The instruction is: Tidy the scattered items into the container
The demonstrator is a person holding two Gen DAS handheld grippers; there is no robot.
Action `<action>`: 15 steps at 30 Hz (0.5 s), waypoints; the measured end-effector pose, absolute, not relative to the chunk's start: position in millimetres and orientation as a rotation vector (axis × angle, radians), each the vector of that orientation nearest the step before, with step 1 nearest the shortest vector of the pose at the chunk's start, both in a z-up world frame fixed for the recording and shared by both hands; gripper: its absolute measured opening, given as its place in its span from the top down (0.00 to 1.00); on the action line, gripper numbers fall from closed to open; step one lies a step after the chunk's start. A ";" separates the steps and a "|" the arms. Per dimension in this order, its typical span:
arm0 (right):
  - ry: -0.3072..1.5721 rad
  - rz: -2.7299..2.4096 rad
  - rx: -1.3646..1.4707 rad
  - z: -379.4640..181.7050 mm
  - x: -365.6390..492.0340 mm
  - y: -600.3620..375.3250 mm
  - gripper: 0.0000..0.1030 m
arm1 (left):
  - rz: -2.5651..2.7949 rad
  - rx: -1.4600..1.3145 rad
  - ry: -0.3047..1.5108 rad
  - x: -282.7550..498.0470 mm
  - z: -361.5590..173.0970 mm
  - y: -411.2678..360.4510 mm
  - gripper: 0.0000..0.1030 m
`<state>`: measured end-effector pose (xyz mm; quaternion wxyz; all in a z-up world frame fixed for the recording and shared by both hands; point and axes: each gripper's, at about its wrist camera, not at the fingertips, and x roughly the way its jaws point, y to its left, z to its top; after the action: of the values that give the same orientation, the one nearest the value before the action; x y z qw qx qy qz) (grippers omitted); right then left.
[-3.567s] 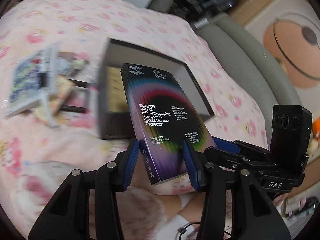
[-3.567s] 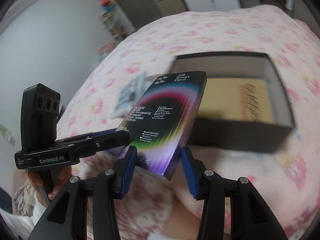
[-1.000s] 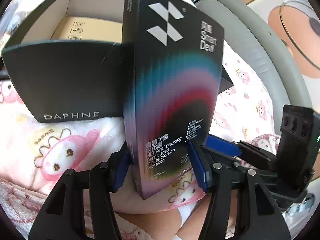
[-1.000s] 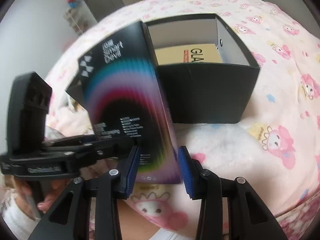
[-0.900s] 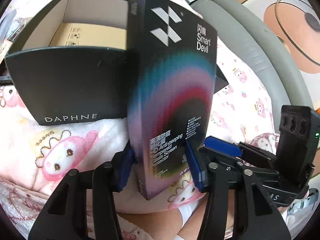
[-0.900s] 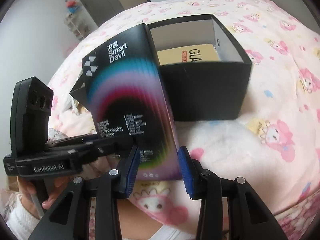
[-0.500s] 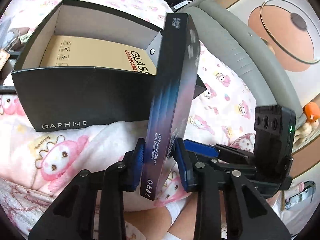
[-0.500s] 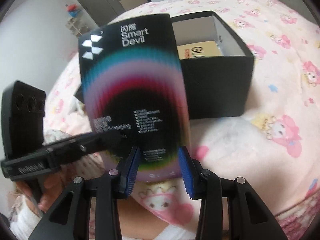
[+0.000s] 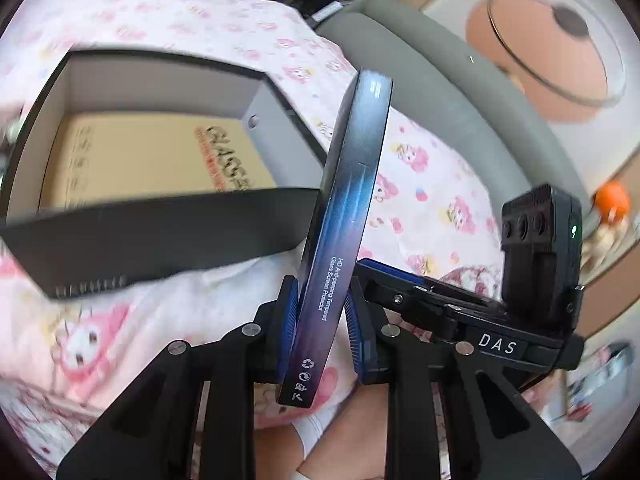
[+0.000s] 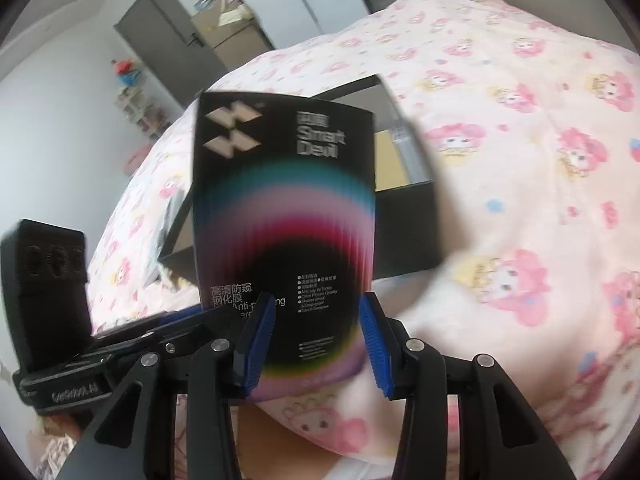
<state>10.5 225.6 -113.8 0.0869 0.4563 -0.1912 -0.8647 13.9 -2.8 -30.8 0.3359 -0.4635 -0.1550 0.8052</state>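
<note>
Just ahead of the left tongs, clamped on the screen protector box's thin faces, the container is waiting; the right tongs are opening around its width, handing over.

Bed under a pink cartoon-print fleece blanket, carrying one open box.

Ahead of my left gripper and off to its left, I see the black rectangular cardboard box sitting directly on the blanket, open side up; from my right gripper it lies straight ahead. The blanket runs on beyond it and to the right, rumpled nearest me.
</note>
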 end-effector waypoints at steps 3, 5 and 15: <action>-0.646 -2.579 1.392 -107.0 13.7 248.3 0.62 | 2.088 -1.199 -0.348 16.9 -28.6 28.4 0.77; -0.684 -2.587 1.413 -108.3 10.6 245.2 0.62 | 2.060 -1.183 -0.333 18.2 -26.6 41.1 0.75; -0.904 -2.642 1.344 -82.7 20.8 280.2 0.55 | 1.846 -1.190 -0.479 15.6 -41.9 29.4 0.75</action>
<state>20.8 280.2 -82.7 0.0213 0.4336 -0.2916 -0.8524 15.6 29.4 -41.9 0.4318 -0.4775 -0.1923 0.7406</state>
